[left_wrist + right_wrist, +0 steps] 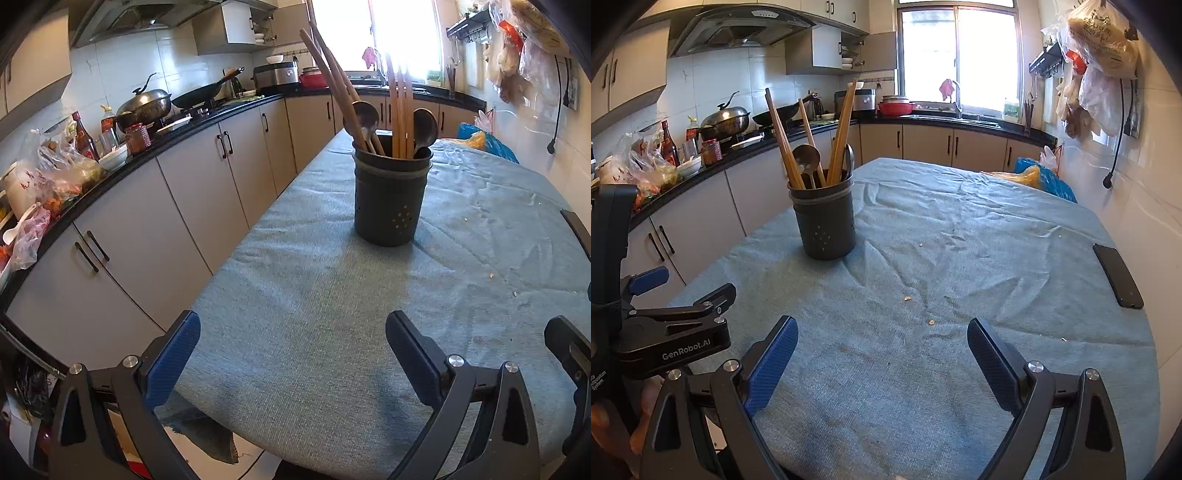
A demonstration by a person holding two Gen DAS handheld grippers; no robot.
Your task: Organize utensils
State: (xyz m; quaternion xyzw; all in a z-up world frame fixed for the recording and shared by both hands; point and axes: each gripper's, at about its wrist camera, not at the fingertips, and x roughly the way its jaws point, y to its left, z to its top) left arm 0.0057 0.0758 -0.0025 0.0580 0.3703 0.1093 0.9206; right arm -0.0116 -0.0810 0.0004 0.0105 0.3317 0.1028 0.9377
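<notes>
On the cloth-covered counter point(295, 295) we find one dark utensil holder point(391, 192) standing upright, well ahead of both grippers. It already carries wooden chopsticks point(400, 107) and dark spoons point(364, 118), all leaning inside its rim. We see no loose utensil on the cloth; only crumbs and a black phone point(1117, 275) lying near the right edge.

We note the left gripper point(291, 354) with jaws spread wide and nothing between them, low over the near edge of the counter. The right gripper point(882, 354) is likewise released and empty.

We judge the gathering step largely done or not yet resumed; which we cannot tell. The next move would call for a reach forward to the holder, jaws narrowed around a single handle, avoiding tipping it.
</notes>
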